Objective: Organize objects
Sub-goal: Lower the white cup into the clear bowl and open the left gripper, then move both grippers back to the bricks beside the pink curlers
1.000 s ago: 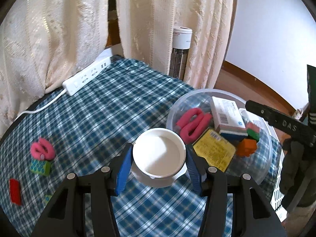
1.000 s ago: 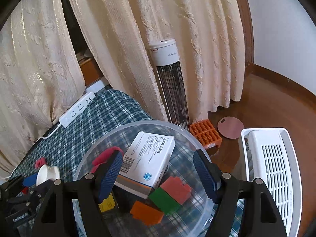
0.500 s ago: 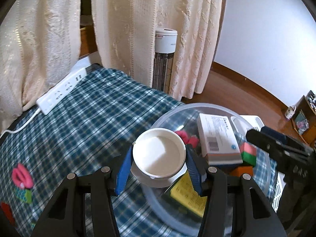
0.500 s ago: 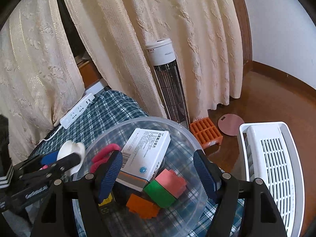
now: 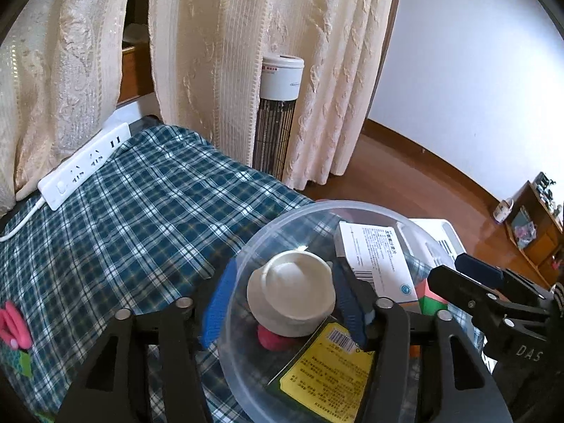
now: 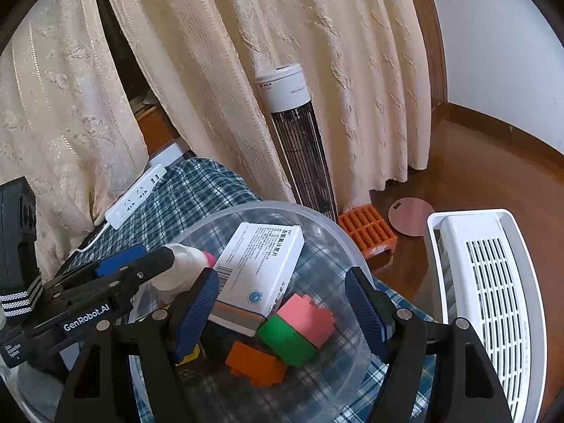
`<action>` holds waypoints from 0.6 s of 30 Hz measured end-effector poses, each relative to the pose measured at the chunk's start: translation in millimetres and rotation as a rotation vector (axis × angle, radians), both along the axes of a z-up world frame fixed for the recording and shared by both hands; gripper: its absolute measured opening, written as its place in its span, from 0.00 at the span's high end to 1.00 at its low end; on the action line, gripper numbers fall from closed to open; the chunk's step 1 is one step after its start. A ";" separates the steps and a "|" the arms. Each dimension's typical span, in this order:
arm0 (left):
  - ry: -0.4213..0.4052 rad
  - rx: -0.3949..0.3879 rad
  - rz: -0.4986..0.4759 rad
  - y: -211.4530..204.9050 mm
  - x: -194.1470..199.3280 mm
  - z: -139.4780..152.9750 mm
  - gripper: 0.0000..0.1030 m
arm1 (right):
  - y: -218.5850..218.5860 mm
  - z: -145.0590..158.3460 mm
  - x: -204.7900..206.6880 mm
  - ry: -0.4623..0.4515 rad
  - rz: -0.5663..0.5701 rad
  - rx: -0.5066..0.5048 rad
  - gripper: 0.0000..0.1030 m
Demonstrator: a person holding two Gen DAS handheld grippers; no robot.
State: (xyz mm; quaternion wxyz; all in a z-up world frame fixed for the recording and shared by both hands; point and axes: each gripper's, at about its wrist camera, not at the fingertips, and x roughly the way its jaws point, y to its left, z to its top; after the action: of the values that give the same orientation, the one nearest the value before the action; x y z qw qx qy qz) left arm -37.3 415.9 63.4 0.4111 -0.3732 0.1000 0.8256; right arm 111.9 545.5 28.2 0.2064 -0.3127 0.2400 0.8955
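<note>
Left wrist view: left tongs (image 5: 285, 303) are opening, white cup (image 5: 290, 298) now tipped into the clear bowl (image 5: 246, 246); right tongs (image 6: 282, 312) stay wide, empty

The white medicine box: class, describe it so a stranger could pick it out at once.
Find the clear plastic bowl on the blue plaid cloth. Inside it, the white medicine box leans tilted above the toy bricks. Unlike the yellow packet, it is white with a barcode and a small blue round logo.
</note>
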 end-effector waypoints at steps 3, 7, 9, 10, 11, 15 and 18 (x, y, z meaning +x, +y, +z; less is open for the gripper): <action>0.007 0.007 0.009 -6.6 0.7 4.3 0.41 | -2.2 1.5 -0.6 0.004 0.003 -0.001 0.25; 0.005 0.003 0.035 -16.8 0.1 6.8 0.41 | -8.0 3.4 -1.1 0.010 0.014 -0.003 0.25; 0.005 -0.012 0.054 -22.5 -0.4 6.2 0.41 | -12.3 3.7 -1.3 0.012 0.022 -0.004 0.25; 0.002 -0.018 0.060 -25.2 -0.9 6.0 0.41 | -14.5 3.9 -1.3 0.013 0.027 -0.005 0.25; -0.002 -0.024 0.069 -28.3 -1.5 5.9 0.40 | -16.9 4.1 -1.4 0.014 0.031 -0.007 0.25; -0.028 -0.029 0.113 -45.7 -4.9 6.4 0.39 | -26.9 6.2 -1.8 0.020 0.045 -0.010 0.25; -0.035 -0.030 0.143 -58.9 -6.0 7.8 0.38 | -34.8 8.1 -1.8 0.027 0.059 -0.013 0.24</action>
State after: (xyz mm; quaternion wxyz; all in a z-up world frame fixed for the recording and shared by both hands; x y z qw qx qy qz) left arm -43.3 357.0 71.2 0.3470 -0.4000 0.0783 0.8446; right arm 110.1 510.7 36.3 0.1746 -0.3087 0.2392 0.9039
